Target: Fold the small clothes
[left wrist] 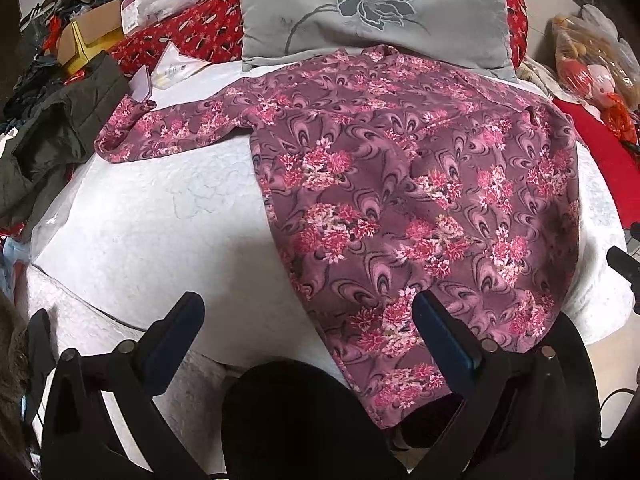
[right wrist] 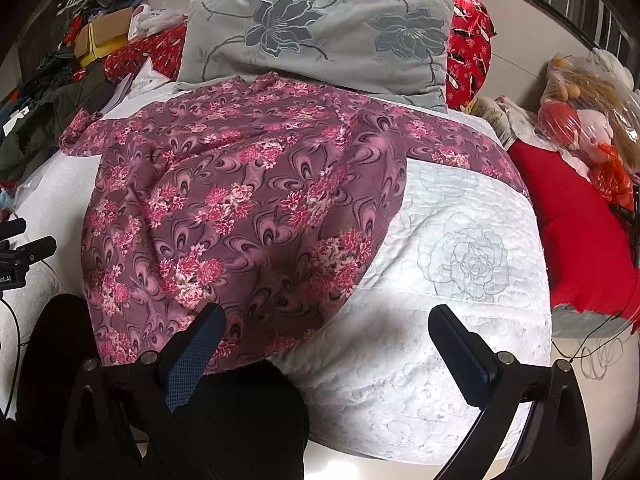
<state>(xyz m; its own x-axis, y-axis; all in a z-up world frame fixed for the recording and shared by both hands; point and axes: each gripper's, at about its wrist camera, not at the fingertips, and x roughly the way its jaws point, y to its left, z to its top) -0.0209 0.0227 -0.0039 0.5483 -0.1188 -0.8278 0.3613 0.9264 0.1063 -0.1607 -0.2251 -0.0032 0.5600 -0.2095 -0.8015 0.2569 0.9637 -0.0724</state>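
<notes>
A purple long-sleeved top with pink flowers (left wrist: pixel 400 184) lies spread on a white quilted bed (left wrist: pixel 152 216), neck toward the pillow, hem hanging over the near edge. One sleeve (left wrist: pixel 168 128) stretches left. In the right wrist view the top (right wrist: pixel 240 208) covers the left half of the bed (right wrist: pixel 460 280), its other sleeve (right wrist: pixel 460 148) running right. My left gripper (left wrist: pixel 308 308) is open above the hem's left corner, holding nothing. My right gripper (right wrist: pixel 326 320) is open over the hem's right edge, holding nothing.
A grey flowered pillow (left wrist: pixel 372 12) leans on a red patterned one (right wrist: pixel 468 48) at the head. Dark clothes (left wrist: pixel 52 128) and boxes (left wrist: pixel 92 36) pile at the left. A red cushion (right wrist: pixel 576 232) and bagged toys (right wrist: pixel 588 120) sit at the right. A dark-clothed knee (left wrist: pixel 296 420) is below.
</notes>
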